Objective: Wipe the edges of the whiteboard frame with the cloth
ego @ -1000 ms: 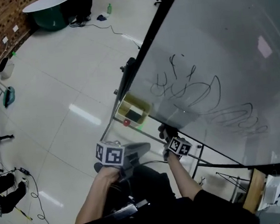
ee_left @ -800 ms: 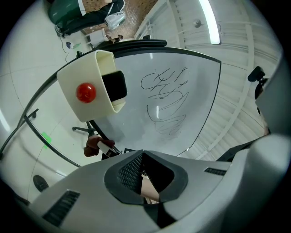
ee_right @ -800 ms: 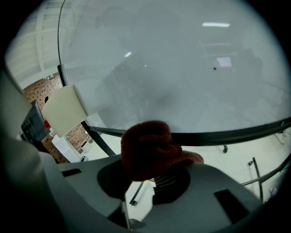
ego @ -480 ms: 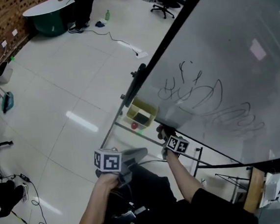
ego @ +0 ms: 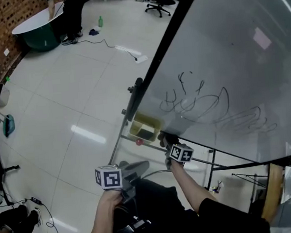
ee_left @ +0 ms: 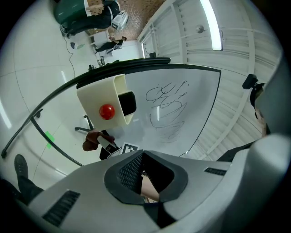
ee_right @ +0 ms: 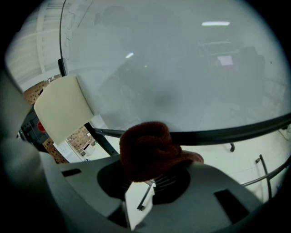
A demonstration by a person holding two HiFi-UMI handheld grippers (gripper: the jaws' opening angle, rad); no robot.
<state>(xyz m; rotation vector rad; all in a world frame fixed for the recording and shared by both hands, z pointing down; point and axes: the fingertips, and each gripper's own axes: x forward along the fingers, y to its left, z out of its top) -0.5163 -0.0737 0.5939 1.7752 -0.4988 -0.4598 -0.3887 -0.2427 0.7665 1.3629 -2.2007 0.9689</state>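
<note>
The whiteboard leans across the right of the head view, with black scribbles and a black frame. My right gripper is shut on a dark red-brown cloth and holds it at the bottom frame rail, near the lower-left corner. In the right gripper view the bunched cloth sits just below the black rail, on top of the gripper. My left gripper hangs below and left of the board, shut and holding nothing. In the left gripper view its jaws meet at the tip.
A cream tray hangs at the board's lower-left corner, with a black eraser and a red round piece. Stand legs run below. Glossy white floor, cables, a green tub, an office chair.
The view has swung a little. My right gripper with the cloth has shifted slightly left along the bottom rail. The left gripper has sunk a little lower.
</note>
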